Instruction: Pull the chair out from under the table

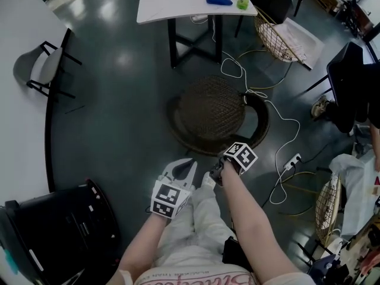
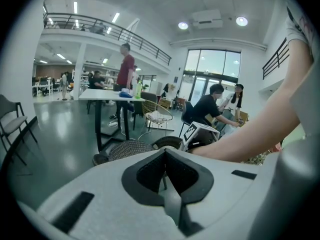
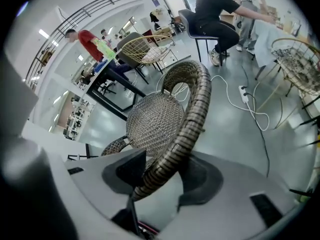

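Note:
The round wicker chair [image 1: 208, 108] stands on the dark floor, a short way in front of the white table [image 1: 178, 5], and its curved backrest rim [image 1: 261, 120] faces me. My right gripper [image 1: 233, 149] points steeply down at the near end of that rim. In the right gripper view the rim [image 3: 192, 114] runs between the jaws of my right gripper [image 3: 160, 176], and both pads touch it. My left gripper [image 1: 187, 165] hangs beside my leg, short of the chair, shut and empty. The left gripper view shows the chair [image 2: 132, 148] ahead of it.
A white cable and power strip [image 1: 294, 159] trail over the floor right of the chair. A wire chair with a cushion [image 1: 285, 34] stands by the table. A black chair [image 1: 44, 70] is at far left and a black case [image 1: 59, 236] at near left. A seated person [image 3: 215, 9] is beyond.

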